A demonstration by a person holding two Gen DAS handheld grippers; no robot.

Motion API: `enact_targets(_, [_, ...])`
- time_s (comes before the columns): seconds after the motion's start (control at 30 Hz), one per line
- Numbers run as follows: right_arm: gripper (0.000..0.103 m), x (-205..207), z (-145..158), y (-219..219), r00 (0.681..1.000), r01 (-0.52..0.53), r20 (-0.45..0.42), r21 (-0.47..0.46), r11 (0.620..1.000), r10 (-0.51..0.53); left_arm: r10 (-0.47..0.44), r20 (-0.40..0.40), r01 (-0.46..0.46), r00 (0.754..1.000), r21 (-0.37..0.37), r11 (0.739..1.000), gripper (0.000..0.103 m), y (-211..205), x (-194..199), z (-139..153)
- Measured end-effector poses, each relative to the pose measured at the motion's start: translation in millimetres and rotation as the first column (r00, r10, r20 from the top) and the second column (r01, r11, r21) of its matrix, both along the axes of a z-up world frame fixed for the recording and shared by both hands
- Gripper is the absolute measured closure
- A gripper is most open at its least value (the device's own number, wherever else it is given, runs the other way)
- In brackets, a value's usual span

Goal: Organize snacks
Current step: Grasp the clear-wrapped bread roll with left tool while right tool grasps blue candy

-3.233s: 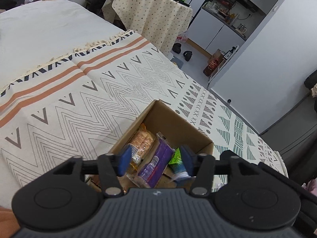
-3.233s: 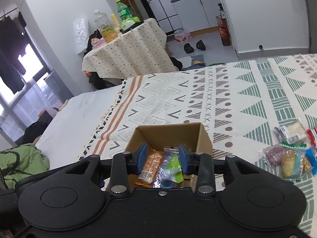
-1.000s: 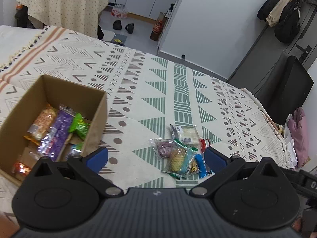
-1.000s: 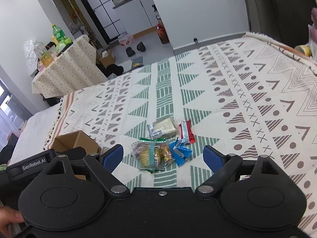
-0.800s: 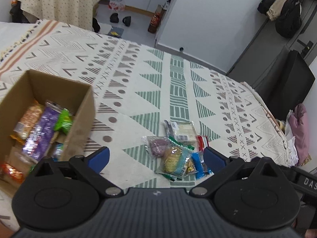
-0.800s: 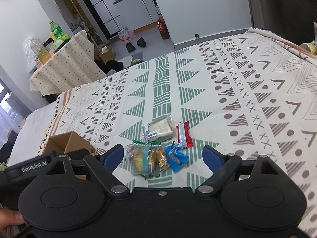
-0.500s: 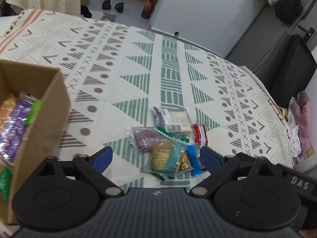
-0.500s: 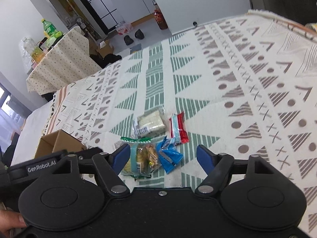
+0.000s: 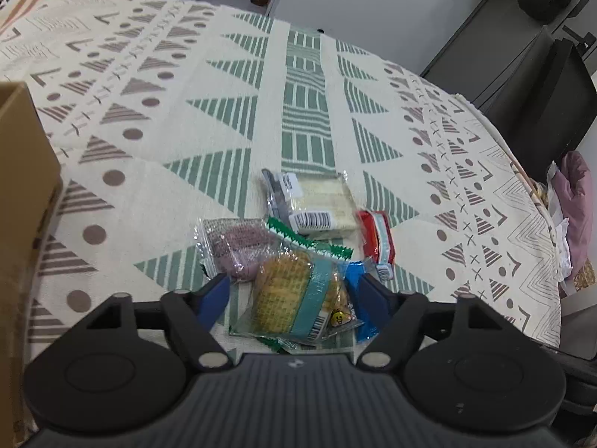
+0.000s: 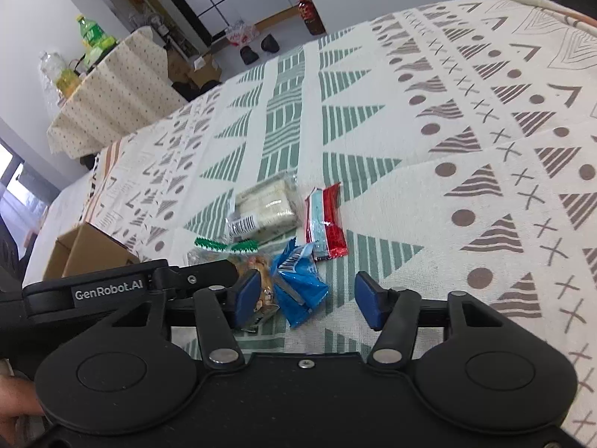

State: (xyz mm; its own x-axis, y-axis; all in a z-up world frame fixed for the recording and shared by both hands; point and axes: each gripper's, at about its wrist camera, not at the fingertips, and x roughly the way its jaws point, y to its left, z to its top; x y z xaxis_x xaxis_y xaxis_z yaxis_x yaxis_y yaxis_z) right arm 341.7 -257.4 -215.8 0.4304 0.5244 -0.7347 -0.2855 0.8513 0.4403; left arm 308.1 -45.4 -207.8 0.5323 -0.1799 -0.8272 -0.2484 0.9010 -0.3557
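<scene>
A small heap of snacks lies low in the middle of both views, on a bed with a patterned blanket (image 9: 306, 123). On top sits the waffle cookie pack (image 9: 294, 298), with a purple snack pack (image 9: 238, 242) touching it on the left, a pale sandwich pack (image 9: 321, 201) above, a red bar (image 9: 375, 237) on the right and a blue wrapper (image 10: 298, 280) just beside the cookies. They are bunched together, so each one must be picked off on its own. The left gripper (image 9: 294, 293) is spread wide with nothing in it, one finger on each side of the cookie pack — probably lined up to pinch it. The right gripper (image 10: 306, 300) is spread wide and empty too, framing the blue wrapper. The cardboard box (image 9: 22, 201) waits at the left edge of the left view — that looks like where the snacks should go.
</scene>
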Motion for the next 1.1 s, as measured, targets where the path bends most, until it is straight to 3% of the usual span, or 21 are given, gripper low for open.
enact_targets(0.17, [0.056,3,-7,9,0.999,-0.038,0.005,-0.012,0.999,0.039,-0.002,-0.005,0.002,1.000,0.013,1.000,0.040,1,4,-9])
enact_targets(0.23, [0.057,3,-10,13,0.999,-0.053,0.006,-0.024,0.998,0.053,-0.011,-0.009,0.011,1.000,0.021,1.000,0.051,1,5,-10])
enact_targets(0.33, [0.068,1,-15,18,0.997,-0.071,0.009,-0.060,0.996,0.072,-0.021,-0.012,0.021,1.000,0.031,0.999,0.055,-1,2,-11])
enact_targets(0.43, [0.073,-1,-13,18,0.998,-0.067,0.003,-0.071,0.995,0.068,-0.028,-0.013,0.029,1.000,0.037,0.999,0.057,-3,-4,-10])
enact_targets(0.5, [0.087,-4,-8,18,0.998,-0.068,-0.002,-0.066,0.996,0.068,-0.031,-0.017,0.031,0.999,0.033,0.999,0.057,-4,-9,-7])
enact_targets(0.77, [0.093,-24,11,14,0.997,-0.058,0.041,-0.033,0.998,0.059,-0.025,0.020,0.024,0.999,0.039,0.999,0.057,-5,-30,15])
enact_targets(0.8, [0.094,-27,14,13,0.997,-0.055,0.047,-0.029,0.998,0.056,-0.020,0.026,0.019,0.999,0.040,0.999,0.057,-4,-33,19])
enact_targets(0.83, [0.103,-30,17,12,0.997,-0.051,0.055,-0.025,0.998,0.052,-0.014,0.031,0.013,0.999,0.039,0.999,0.057,-4,-35,21])
enact_targets(1.1, [0.103,-49,26,-2,0.999,-0.008,0.053,0.006,1.000,0.008,0.036,0.061,-0.038,0.998,0.032,0.999,0.057,4,-63,41])
